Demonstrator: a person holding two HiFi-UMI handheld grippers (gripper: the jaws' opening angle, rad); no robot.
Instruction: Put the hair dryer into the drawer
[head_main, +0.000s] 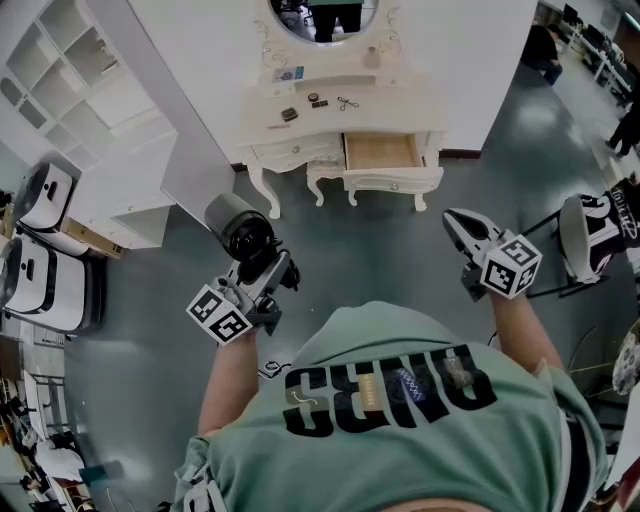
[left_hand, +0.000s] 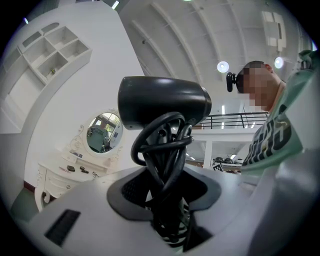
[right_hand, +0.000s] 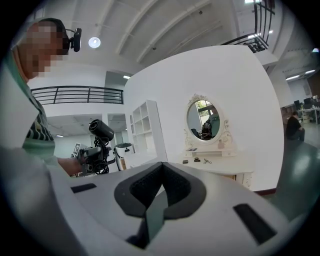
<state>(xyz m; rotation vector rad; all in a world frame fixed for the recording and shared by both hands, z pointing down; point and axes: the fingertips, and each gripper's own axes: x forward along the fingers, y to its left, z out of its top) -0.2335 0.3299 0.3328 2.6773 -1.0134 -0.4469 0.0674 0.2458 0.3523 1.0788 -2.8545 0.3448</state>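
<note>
green shirt (head_main: 400, 400) filled the foreground. left gripper (head_main: 272, 268) pinched the hair dryer (head_main: 238, 228) by its handle, which was wound with cord (left_hand: 162, 150), barrel up, well short of the open drawer (head_main: 380, 152) in the dressing table (head_main: 330, 125). right gripper (head_main: 452, 220) was pressed together, empty. risk: pads seemed to bear on the cord, so the dryer could twist or slip; loose loops might snag the drawer front.

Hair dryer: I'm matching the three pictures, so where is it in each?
Head view: hair dryer left of centre, held by the left gripper.
Left gripper view: hair dryer centre, large, between the jaws.
Right gripper view: hair dryer small, at left.
Shared landmark: the oval mirror.
</note>
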